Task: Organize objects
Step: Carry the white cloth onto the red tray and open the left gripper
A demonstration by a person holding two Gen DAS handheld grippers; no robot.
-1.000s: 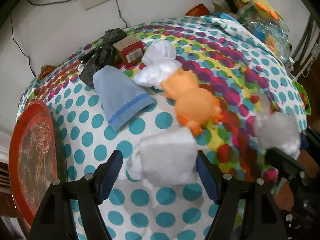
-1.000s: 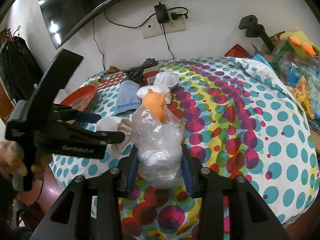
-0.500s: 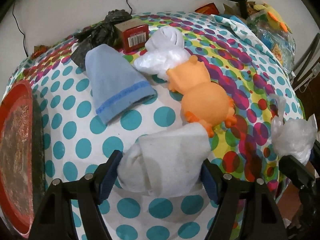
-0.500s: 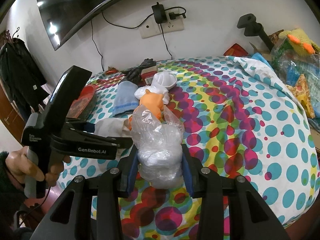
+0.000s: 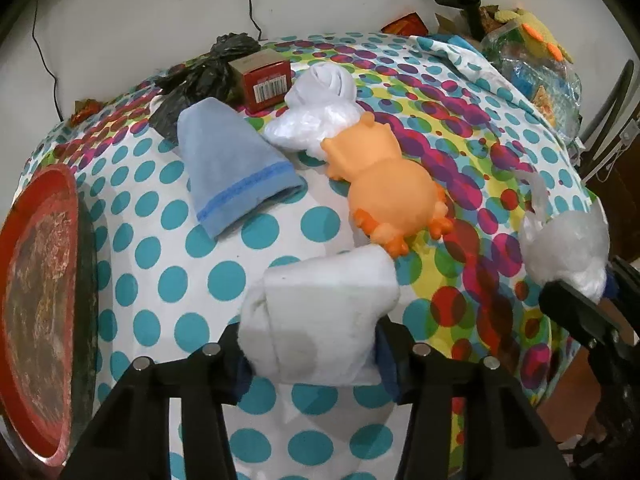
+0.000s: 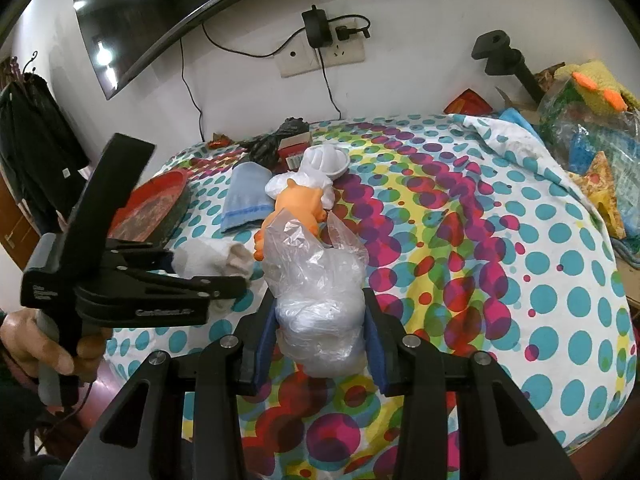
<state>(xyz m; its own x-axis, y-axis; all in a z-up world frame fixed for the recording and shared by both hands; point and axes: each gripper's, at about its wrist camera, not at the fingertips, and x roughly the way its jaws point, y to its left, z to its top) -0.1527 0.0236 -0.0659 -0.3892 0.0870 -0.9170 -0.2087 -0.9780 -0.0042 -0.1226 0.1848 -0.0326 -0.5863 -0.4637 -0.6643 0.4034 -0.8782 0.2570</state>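
Since the earlier frame the left gripper has come down over the white rolled cloth and its jaws have just been closing, so now the pads press both sides of the roll, which sits on the dotted tablecloth. Its long axis runs across the jaws, ends bulging out past each pad, so looks like a decent hold to me. Right gripper hasn't budged, clamped narrow on a clear plastic bag bundle, just right of the cloth. Beyond the cloth, touching its far corner, lies the orange toy. Farther left is a blue cloth, then the red box. Left hand's clearly nearest, lift should go straight up.
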